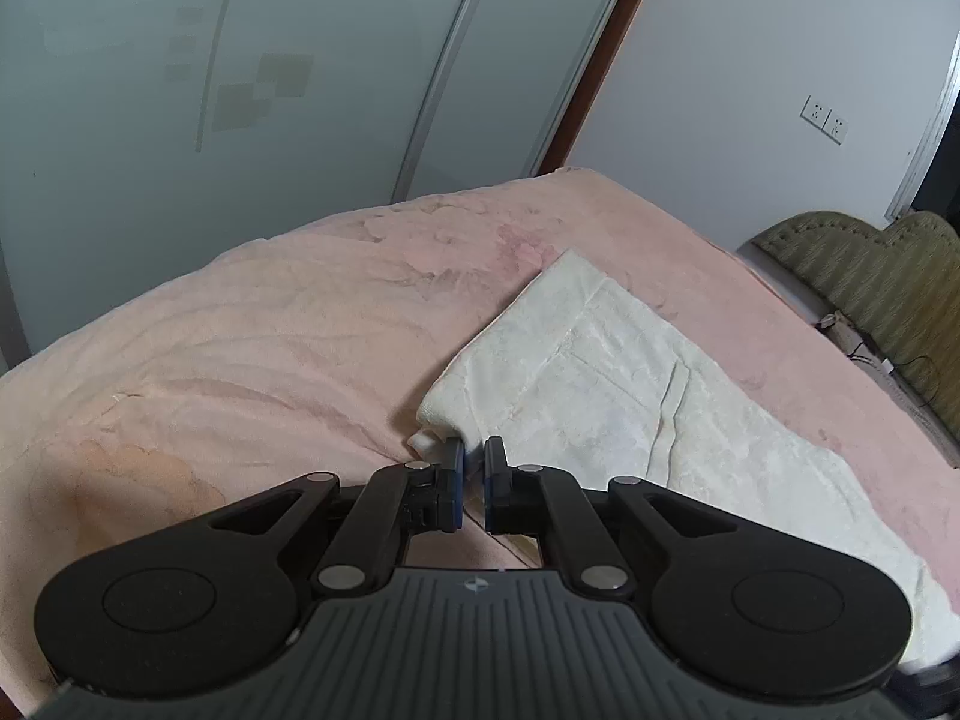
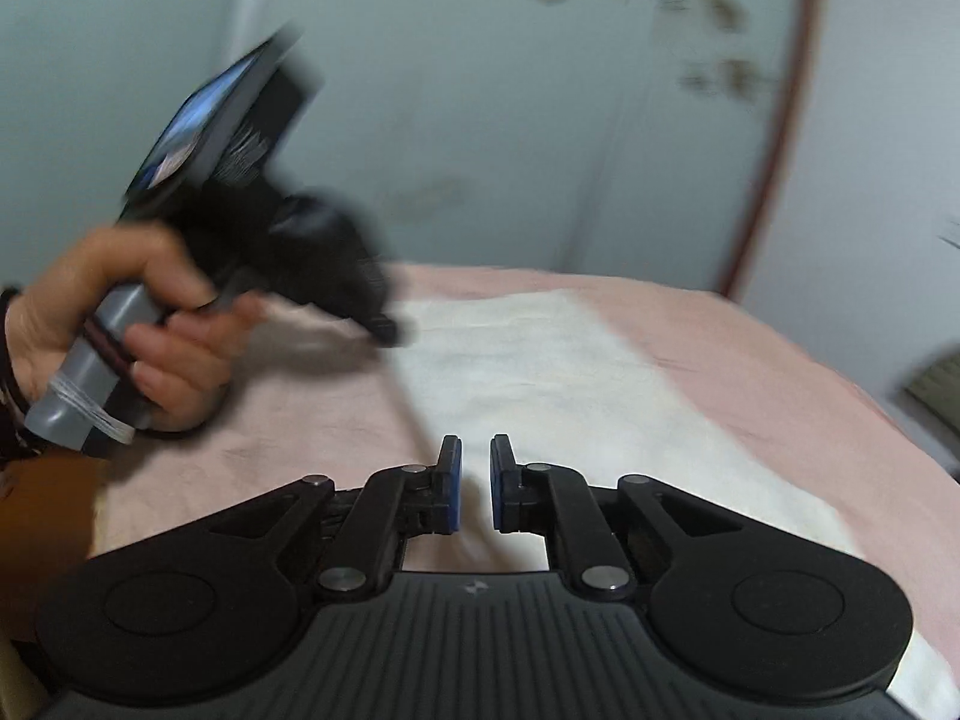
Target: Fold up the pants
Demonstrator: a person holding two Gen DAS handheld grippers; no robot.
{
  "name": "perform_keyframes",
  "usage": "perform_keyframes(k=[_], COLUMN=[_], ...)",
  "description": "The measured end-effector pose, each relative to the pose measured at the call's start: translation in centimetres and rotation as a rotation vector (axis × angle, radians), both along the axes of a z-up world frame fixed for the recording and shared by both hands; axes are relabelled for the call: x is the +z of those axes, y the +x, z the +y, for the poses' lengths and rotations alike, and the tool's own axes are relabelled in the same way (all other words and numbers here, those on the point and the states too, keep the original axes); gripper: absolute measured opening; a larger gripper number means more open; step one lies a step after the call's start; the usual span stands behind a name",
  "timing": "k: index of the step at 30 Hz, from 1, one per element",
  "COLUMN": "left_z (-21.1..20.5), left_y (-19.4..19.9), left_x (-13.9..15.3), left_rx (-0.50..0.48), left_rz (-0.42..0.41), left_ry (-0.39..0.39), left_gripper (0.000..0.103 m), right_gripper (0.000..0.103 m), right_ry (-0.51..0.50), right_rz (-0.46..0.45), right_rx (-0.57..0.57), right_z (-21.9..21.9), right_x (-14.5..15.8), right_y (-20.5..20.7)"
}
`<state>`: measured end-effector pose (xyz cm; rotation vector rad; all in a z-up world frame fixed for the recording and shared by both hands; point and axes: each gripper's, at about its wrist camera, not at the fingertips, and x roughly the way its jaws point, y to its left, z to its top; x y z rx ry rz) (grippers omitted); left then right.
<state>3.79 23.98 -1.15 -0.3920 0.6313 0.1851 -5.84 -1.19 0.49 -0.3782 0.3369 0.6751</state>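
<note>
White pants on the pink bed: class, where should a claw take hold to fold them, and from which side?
Grip the white pants at the near-left corner hem, coming in low from the bed's near edge. There the fabric bunches into a raised lip over the pink blanket, giving the left claw an edge to pinch.

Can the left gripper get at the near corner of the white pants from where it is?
Probably yes: the left gripper sits right at the pants corner, with nothing between.

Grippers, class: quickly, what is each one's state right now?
Left gripper: closed on the white pants' corner.
Right gripper: closed; whether it holds fabric cannot be told.
</note>
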Motion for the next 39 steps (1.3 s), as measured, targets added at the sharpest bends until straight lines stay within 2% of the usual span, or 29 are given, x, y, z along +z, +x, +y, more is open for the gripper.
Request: perform_keyframes(k=[2,4,8,10,11,14,16,17,18,19,22,23,25,27,29,31,33,36,38,39], left_z=[-0.5,-1.0,-2.1,-2.7,-3.2,-5.1,-6.4,-7.1,-8.0,-9.1,-13.1,-14.7,-18.2,-21.7,-25.0,-28.6,-31.5,-34.7,-36.0,-36.4], left_y=[0.2,-0.1,-0.2,-0.6,-0.9,-2.5,-3.6,-3.9,-4.2,-4.3,-4.1,-3.9,-3.6,-3.8,-4.0,-4.4,-4.5,-4.8,-4.8,-4.9], left_x=[-0.1,0.0,-0.1,0.1,0.3,1.2,2.0,2.5,2.9,3.3,3.7,3.6,3.2,3.0,2.6,1.9,1.1,-0.6,-1.9,-2.4], left_rx=[0.005,0.009,0.012,0.028,0.036,0.057,0.060,0.048,0.028,-0.010,-0.167,-0.213,-0.320,-0.424,-0.532,-0.628,-0.704,-0.789,-0.820,-0.830], left_rz=[-0.003,-0.005,-0.009,-0.006,-0.009,-0.049,-0.084,-0.104,-0.118,-0.128,-0.147,-0.148,-0.148,-0.162,-0.174,-0.180,-0.186,-0.194,-0.182,-0.174], left_ry=[0.037,0.076,0.160,0.208,0.239,0.372,0.425,0.438,0.443,0.443,0.436,0.438,0.449,0.458,0.460,0.463,0.471,0.491,0.503,0.508], left_gripper=[0.008,0.009,0.012,0.018,0.021,0.026,0.026,0.026,0.026,0.026,0.031,0.032,0.032,0.034,0.038,0.039,0.040,0.042,0.042,0.042], right_gripper=[0.009,0.009,0.010,0.010,0.010,0.011,0.023,0.028,0.038,0.043,0.045,0.045,0.046,0.048,0.048,0.052,0.052,0.052,0.052,0.052], right_ry=[-0.003,-0.002,0.070,0.105,0.149,0.392,0.462,0.460,0.449,0.437,0.435,0.480,0.636,0.672,0.682,0.720,0.740,0.722,0.717,0.710], right_rz=[-0.010,0.017,0.153,0.266,0.260,0.181,0.133,0.123,0.118,0.122,0.188,0.215,0.167,0.115,0.122,0.161,0.217,0.233,0.250,0.224], right_rx=[-0.143,-0.286,-0.474,-0.544,-0.554,-0.574,-0.680,-0.745,-0.804,-0.875,-1.026,-1.067,-1.133,-1.205,-1.223,-1.175,-1.152,-1.141,-1.199,-1.254], right_z=[-3.6,-7.6,-14.4,-16.3,-17.0,-20.4,-23.0,-24.6,-25.9,-27.5,-31.9,-33.3,-36.0,-37.9,-39.4,-40.5,-41.4,-42.6,-44.1,-44.6], right_x=[0.6,0.6,-1.1,-3.0,-3.4,-2.6,-2.0,-2.0,-2.1,-2.5,-4.3,-4.6,-4.9,-4.4,-4.0,-4.3,-5.0,-5.2,-5.4,-5.2], right_y=[0.0,0.2,0.5,0.9,0.4,-2.1,-3.2,-3.7,-4.1,-4.6,-6.7,-7.4,-10.1,-11.8,-12.1,-11.8,-10.7,-9.6,-9.3,-9.8])
